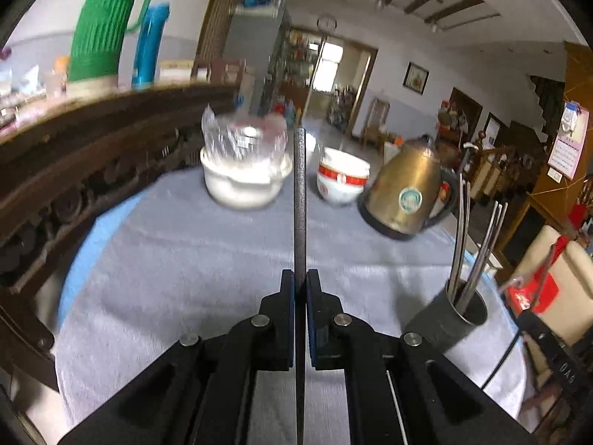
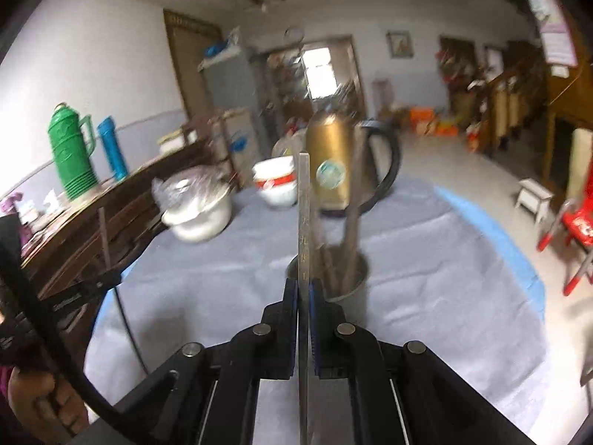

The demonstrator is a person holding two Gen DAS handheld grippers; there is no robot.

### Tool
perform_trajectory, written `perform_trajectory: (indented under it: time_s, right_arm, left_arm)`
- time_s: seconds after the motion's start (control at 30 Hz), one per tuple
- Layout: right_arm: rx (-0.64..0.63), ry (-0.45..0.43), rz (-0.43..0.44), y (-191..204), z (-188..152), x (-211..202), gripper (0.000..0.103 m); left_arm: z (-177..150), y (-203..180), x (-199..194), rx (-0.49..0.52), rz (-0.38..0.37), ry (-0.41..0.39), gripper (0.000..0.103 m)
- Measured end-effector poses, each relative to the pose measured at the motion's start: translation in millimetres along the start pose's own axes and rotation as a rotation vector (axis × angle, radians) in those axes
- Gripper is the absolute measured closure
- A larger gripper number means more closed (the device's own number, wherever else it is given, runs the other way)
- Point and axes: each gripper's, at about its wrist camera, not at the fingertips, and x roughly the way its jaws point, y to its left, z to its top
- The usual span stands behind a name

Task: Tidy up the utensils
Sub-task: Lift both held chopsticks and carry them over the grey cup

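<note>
My left gripper (image 1: 300, 278) is shut on a thin dark metal chopstick (image 1: 299, 193) that points up over the grey cloth. A grey utensil cup (image 1: 450, 317) with several metal chopsticks (image 1: 478, 244) stands to its right. My right gripper (image 2: 304, 285) is shut on a silver chopstick (image 2: 304, 207) with engraved marks, just in front of the same cup (image 2: 348, 289), which holds several chopsticks (image 2: 350, 230). The left gripper (image 2: 100, 282) with its stick shows at the left of the right wrist view.
On the grey tablecloth (image 1: 185, 259) stand a white pot with a plastic-covered lid (image 1: 244, 170), stacked red-and-white bowls (image 1: 343, 178) and a brass kettle (image 1: 407, 189). A dark wooden sideboard (image 1: 74, 155) with green and blue flasks runs along the left. A red chair (image 2: 578, 222) is at right.
</note>
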Motion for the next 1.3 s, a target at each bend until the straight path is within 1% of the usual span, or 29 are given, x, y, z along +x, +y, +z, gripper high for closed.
perform_trajectory:
  time_s: [0.1, 0.2, 0.27, 0.33, 0.43, 0.67, 0.93, 1.07, 1.3]
  right_arm:
    - [-0.008, -0.071, -0.059, -5, 3, 0, 0.097]
    - [0.004, -0.102, -0.089, -11, 7, 5, 0.097]
    - [-0.007, -0.121, -0.112, -12, 7, 7, 0.097]
    - [-0.015, -0.123, -0.124, -12, 5, 10, 0.097]
    - [-0.041, -0.135, -0.137, -10, 0, 5, 0.096]
    - [-0.059, -0.137, -0.126, -8, -8, -14, 0.096]
    - [-0.046, -0.134, -0.125, -11, -18, -40, 0.096]
    - [-0.042, -0.133, -0.123, -12, -18, -42, 0.096]
    - [-0.018, -0.143, -0.107, -16, -13, -51, 0.096]
  left_arm:
    - [-3, -12, 2, 0.043, 0.027, -0.069, 0.097]
    - [-6, -21, 5, 0.088, 0.048, -0.112, 0.097]
    - [-11, -27, 12, 0.117, 0.063, -0.125, 0.097]
    - [-16, -28, 18, 0.133, 0.072, -0.121, 0.097]
    - [-18, -29, 15, 0.145, 0.079, -0.139, 0.097]
    - [-22, -24, -7, 0.145, 0.045, -0.142, 0.097]
    - [-33, -9, -40, 0.115, -0.003, -0.13, 0.096]
    - [-31, -8, -39, 0.091, -0.01, -0.111, 0.096]
    - [-18, -7, -30, 0.03, -0.033, -0.035, 0.096]
